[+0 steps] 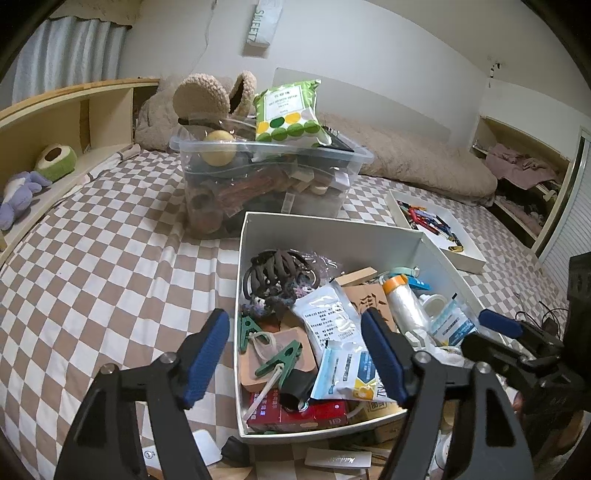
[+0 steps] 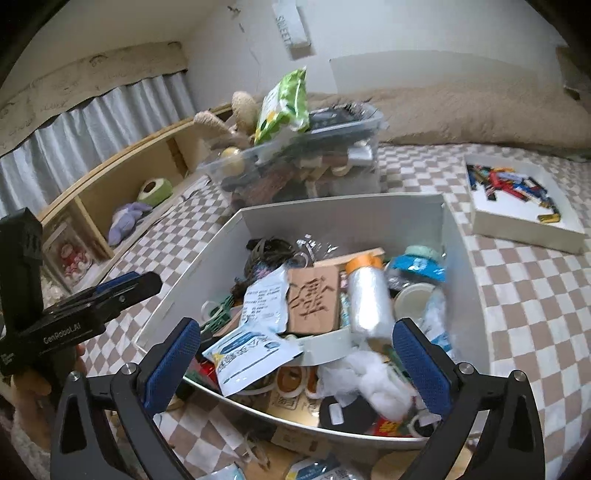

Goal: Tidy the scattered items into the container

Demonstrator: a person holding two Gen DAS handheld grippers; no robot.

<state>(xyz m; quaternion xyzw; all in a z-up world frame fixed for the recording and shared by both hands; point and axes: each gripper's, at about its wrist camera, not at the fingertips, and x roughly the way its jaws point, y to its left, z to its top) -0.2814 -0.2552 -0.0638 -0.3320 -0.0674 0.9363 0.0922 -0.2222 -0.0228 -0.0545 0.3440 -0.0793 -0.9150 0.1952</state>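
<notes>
Nearest you, both jaws stand apart and empty: left gripper (image 1: 295, 354), right gripper (image 2: 295, 363). Beyond, the white box (image 1: 332, 230) on the bed holds light, slippery sachets (image 2: 255, 350); pinch one by its sealed edge.

Readable text in the two wrist views

"SWEET" runs down a white hanging sign (image 1: 261, 23) on the wall, far beyond the jaws in both views. "GenRobot.AI" stands in white on the black body of the left gripper (image 2: 61, 338), left of the right jaws. A carved Chinese character marks the brown wooden plaque (image 2: 314, 300) between the right jaws; the pouches' print is too small to read.
</notes>
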